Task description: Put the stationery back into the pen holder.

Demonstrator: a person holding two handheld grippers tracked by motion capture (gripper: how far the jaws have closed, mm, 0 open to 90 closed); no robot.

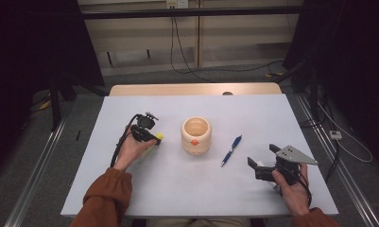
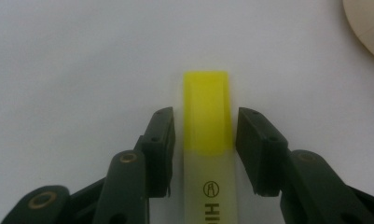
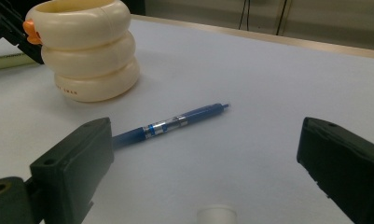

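Note:
A yellow highlighter (image 2: 207,112) lies flat on the white table (image 1: 201,189), its cap pointing away from my left gripper (image 2: 205,116). The jaws stand on either side of the cap end, with a narrow gap on each side, and the pads do not press on it. In the high view the left gripper (image 1: 154,138) points down and right at the highlighter (image 1: 158,137), left of the cup. My right gripper (image 1: 261,155) hovers open near the table's front right with nothing between its jaws. In the right gripper view, my gripper (image 3: 205,140) faces a blue pen (image 3: 175,125).
A cream ringed cup (image 1: 196,135) with an orange knob (image 1: 194,142) stands mid-table. The blue pen (image 1: 231,150) lies slantwise between the cup and the right gripper. A small white round object (image 3: 216,213) sits just under the right jaws. Bare table spreads along the front.

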